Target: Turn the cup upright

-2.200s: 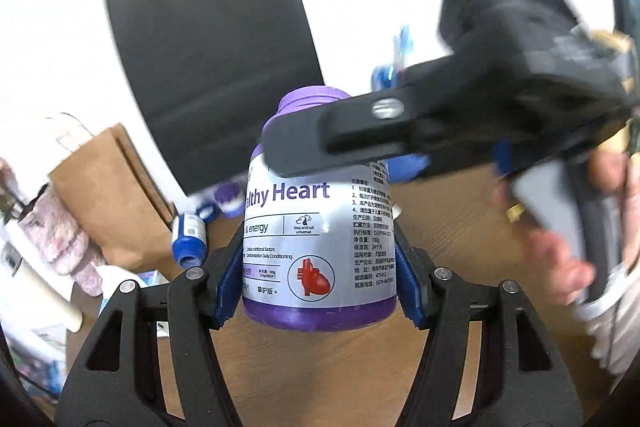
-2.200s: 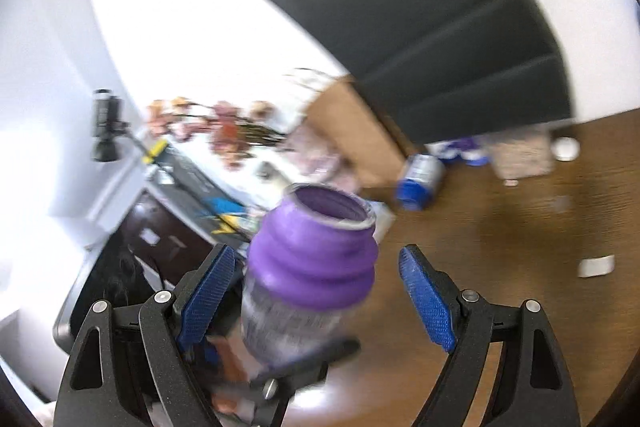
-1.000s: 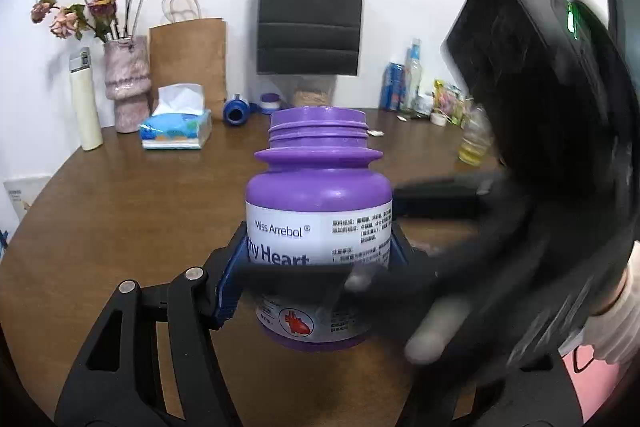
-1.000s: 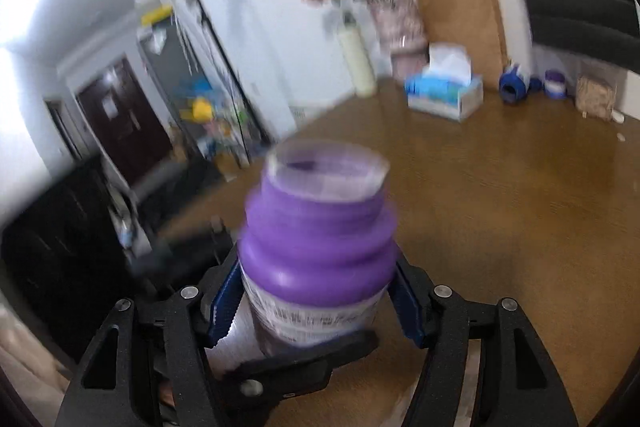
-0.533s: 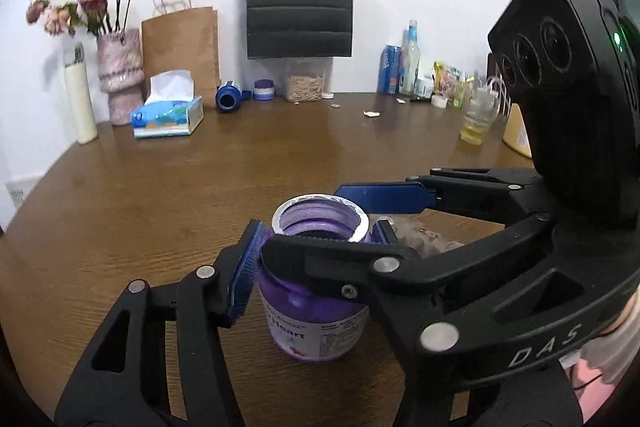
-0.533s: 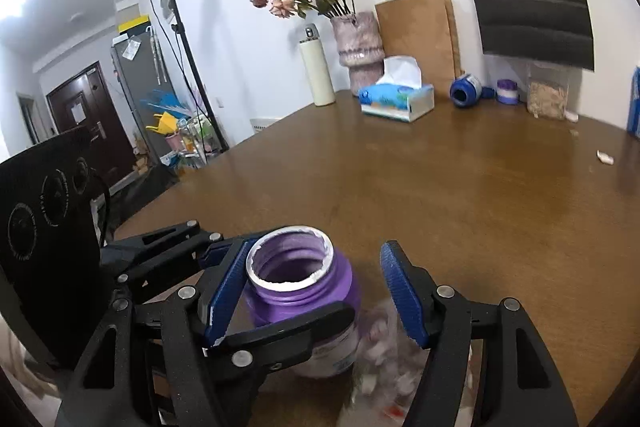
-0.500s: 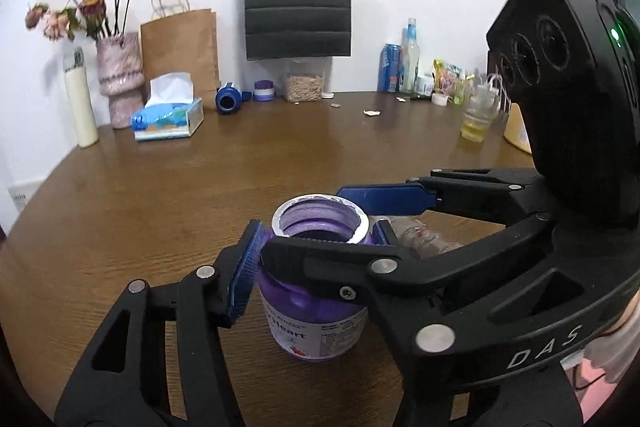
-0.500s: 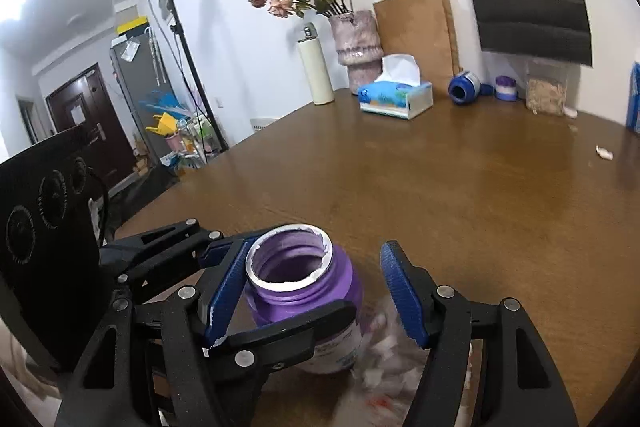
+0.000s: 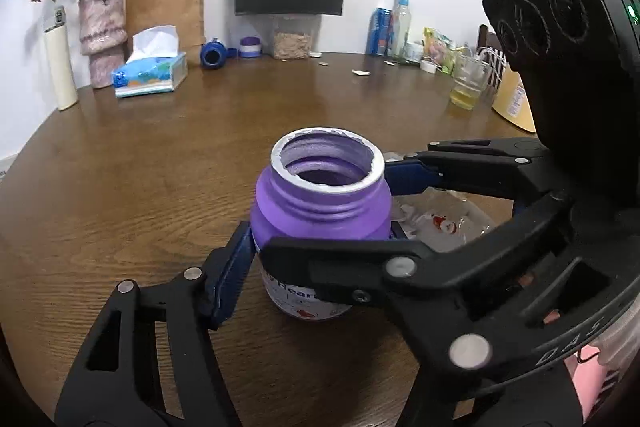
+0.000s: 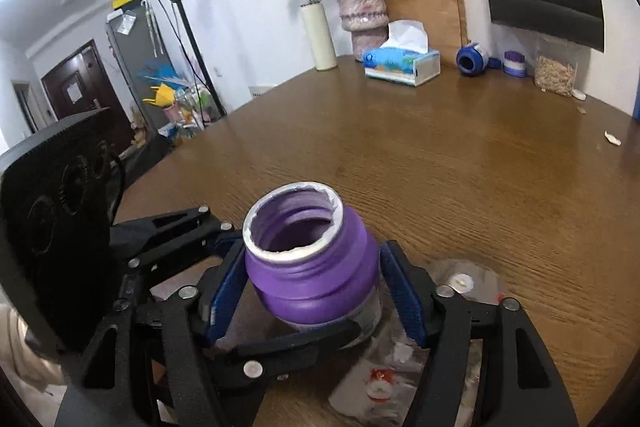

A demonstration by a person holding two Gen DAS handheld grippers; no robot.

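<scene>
A lidless purple jar (image 9: 322, 203), the cup, stands upright on the brown table (image 9: 160, 167) with its open mouth facing up. My left gripper (image 9: 320, 231) is shut on it, blue pads (image 9: 230, 267) pressed to its white-labelled body on both sides. My right gripper (image 10: 312, 267) is open and straddles the same jar (image 10: 308, 267), its pads (image 10: 402, 295) close beside the jar without clearly pressing. In the left wrist view the right gripper's fingers (image 9: 340, 259) cross in front of and behind the jar. The left gripper's fingers (image 10: 280, 347) cross low in the right wrist view.
A crumpled clear wrapper (image 9: 440, 223) lies right beside the jar. Along the far side stand a tissue box (image 9: 150, 75), a vase of dried flowers (image 9: 102, 35), paper bags, bottles and a glass of yellow liquid (image 9: 466, 83). The table's edge (image 10: 208, 131) curves at the left.
A second ago the jar was held high, upright, with both grippers at it. It has come down to the table. Over the last half second it has barely moved.
</scene>
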